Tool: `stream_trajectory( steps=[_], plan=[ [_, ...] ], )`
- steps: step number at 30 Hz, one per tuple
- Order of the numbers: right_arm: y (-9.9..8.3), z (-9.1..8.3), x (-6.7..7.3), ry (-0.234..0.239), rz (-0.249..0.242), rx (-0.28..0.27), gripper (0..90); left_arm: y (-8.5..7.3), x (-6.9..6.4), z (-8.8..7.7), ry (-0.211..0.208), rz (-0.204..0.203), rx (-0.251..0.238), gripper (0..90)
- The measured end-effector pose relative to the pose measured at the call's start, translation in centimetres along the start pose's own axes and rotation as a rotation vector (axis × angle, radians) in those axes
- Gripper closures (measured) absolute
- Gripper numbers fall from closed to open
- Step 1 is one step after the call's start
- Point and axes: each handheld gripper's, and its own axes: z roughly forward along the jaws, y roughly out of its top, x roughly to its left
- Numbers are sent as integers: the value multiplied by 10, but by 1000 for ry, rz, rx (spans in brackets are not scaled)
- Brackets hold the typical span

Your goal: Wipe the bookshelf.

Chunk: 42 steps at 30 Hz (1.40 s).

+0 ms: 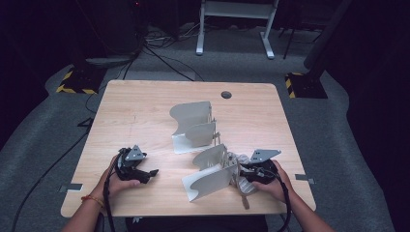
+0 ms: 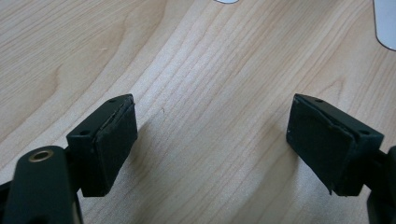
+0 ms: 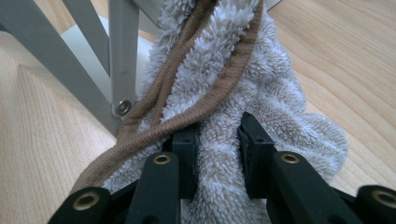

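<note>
Towel (image 3: 243, 84): fluffy grey-beige terry with pale stripes and a brown corded hem (image 3: 187, 88) running along its edge. It lies bunched at the near right of the table (image 1: 135, 111), against the nearer of two grey folding racks (image 1: 211, 171); in the high view it shows as a pale heap (image 1: 240, 159) just behind the right gripper (image 1: 249, 174). That gripper's jaws are clamped on a fold of the pile, with cloth bulging to either side of the pads. A riveted rack strut (image 3: 122, 70) stands just beside the cloth, probably touching it, though the close view is unclear.

Left gripper (image 2: 212, 140): jaws wide apart, low over bare wood at the near left.

Surface: light wood-grain tabletop, second rack (image 1: 196, 125) at centre, a round dark port (image 1: 226, 94) near the far edge.

Room: dark, grey carpet (image 1: 329, 125), cables, white frame legs (image 1: 234, 24) beyond.
</note>
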Motion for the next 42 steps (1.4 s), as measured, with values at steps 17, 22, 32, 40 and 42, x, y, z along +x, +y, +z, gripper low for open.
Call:
stream_trajectory(
  steps=[17,22,32,40,42],
  plan=[
    [28,-64,-2,-81,60,-337,731,1,0,1,3,13,1,162],
    [17,-36,4,-56,62,-220,728,1,0,2,-1,7,0,162],
    [3,-1,10,-56,60,-36,724,2,0,2,-4,3,-1,162],
    [10,-10,0,-93,105,-113,728,2,0,2,-5,3,-1,162],
    [15,-20,-4,-116,118,-166,729,2,0,2,-5,6,-1,161]
  ],
)
